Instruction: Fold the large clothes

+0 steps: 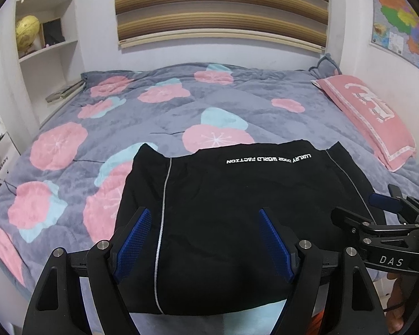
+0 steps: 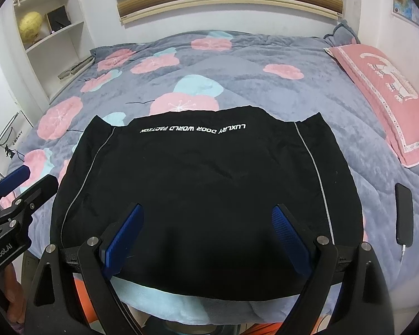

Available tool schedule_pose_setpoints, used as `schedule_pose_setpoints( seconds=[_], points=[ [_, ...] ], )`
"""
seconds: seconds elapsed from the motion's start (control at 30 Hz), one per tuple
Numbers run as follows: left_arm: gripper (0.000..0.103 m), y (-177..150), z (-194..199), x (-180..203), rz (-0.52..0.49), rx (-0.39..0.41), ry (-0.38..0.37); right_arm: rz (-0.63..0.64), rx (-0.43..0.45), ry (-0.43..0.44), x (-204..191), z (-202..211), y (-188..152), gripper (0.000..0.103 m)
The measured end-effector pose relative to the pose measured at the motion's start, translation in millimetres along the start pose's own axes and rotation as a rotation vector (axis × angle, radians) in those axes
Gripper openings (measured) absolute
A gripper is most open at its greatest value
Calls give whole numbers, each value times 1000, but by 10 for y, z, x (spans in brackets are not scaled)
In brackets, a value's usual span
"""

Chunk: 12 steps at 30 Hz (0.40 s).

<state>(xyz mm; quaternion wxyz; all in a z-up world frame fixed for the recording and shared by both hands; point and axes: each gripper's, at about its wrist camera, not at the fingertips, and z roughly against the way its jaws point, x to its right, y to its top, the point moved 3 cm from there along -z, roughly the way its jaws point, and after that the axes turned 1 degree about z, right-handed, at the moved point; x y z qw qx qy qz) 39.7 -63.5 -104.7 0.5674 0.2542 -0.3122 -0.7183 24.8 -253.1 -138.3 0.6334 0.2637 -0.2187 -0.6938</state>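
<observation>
From the left wrist, the left tongs (image 1: 204,240) hang wide open and empty above the near part of a black garment (image 1: 237,209) lying flat on the bed (image 1: 159,117), its white lettering at the far edge. From the right wrist, the right tongs (image 2: 206,240) are equally spread, gripping nothing, over the same cloth. It looks thin, limp and light, likely slightly slick; pinching a near hem corner beside the grey piping (image 2: 318,184) seems best.
</observation>
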Motion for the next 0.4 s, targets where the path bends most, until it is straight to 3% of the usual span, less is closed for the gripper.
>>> schedule_pose_setpoints(
  seconds=[0.13, 0.4],
  points=[
    [80, 8, 33, 27, -27, 29, 52, 2, -7, 2, -15, -23, -9, 94],
    [80, 22, 101, 13, -43, 77, 55, 6, -9, -2, -38, -40, -15, 94]
  ],
)
